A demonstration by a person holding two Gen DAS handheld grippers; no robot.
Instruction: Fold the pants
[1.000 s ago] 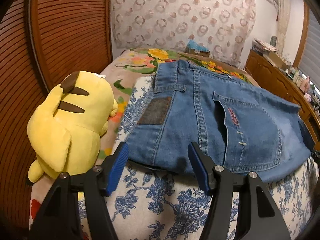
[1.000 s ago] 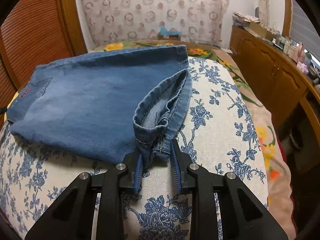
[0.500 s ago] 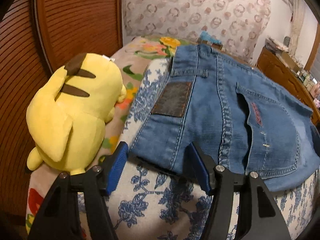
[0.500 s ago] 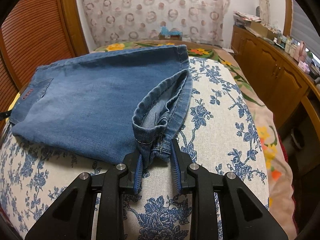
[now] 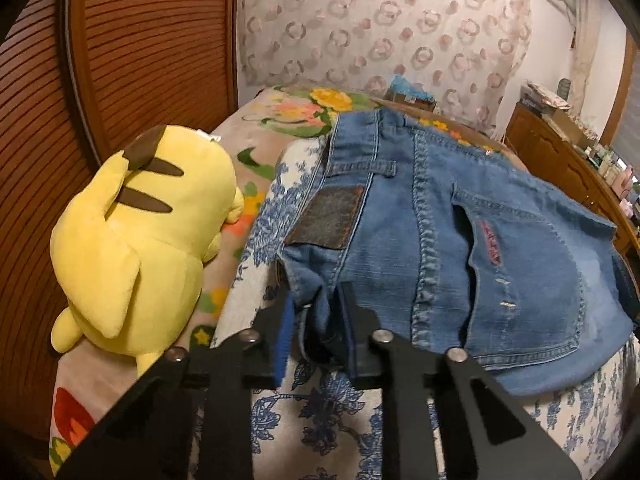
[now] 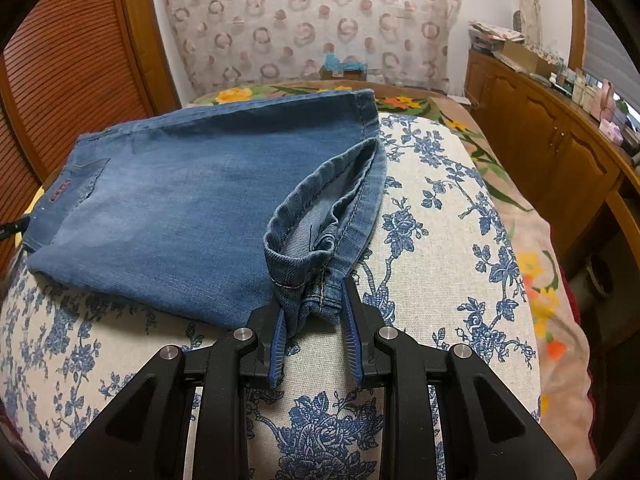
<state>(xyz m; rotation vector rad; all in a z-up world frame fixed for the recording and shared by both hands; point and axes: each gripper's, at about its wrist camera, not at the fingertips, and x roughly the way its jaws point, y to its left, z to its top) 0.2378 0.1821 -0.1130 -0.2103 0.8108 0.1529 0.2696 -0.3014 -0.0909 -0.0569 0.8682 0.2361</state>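
Jeans [image 5: 460,248] lie flat, back side up, on a blue-floral cushion [image 6: 440,240] on the bed [image 5: 280,128]; waistband end toward the left wrist view, leg hems toward the right wrist view.

Left gripper [image 5: 320,320]: jaws closing, with the near waistband corner, just below the leather patch [image 5: 328,218], bunched between them. Right gripper [image 6: 316,312]: jaws also closing, around the gathered hem [image 6: 316,272] of the near leg.

Risks, as we judge them:
- The right bite looks shallow, on the hem's lowest fold only. Denim is heavy; a lift could pull it free.
- We cannot tell whether the left gripper has caught both waistband layers. With one layer only, the seat would sag open and the fold would land crooked.
- Uneven lifting between the two ends would skew the leg edges.
- The yellow plush toy [image 5: 136,240] sits just beside the waistband side; a wide sweep could knock it.
- The cushion is soft and domed, so a dragged edge may slide.

Pose: both grippers pitch steeply downward toward the near edge of the jeans, side by side at opposite ends.
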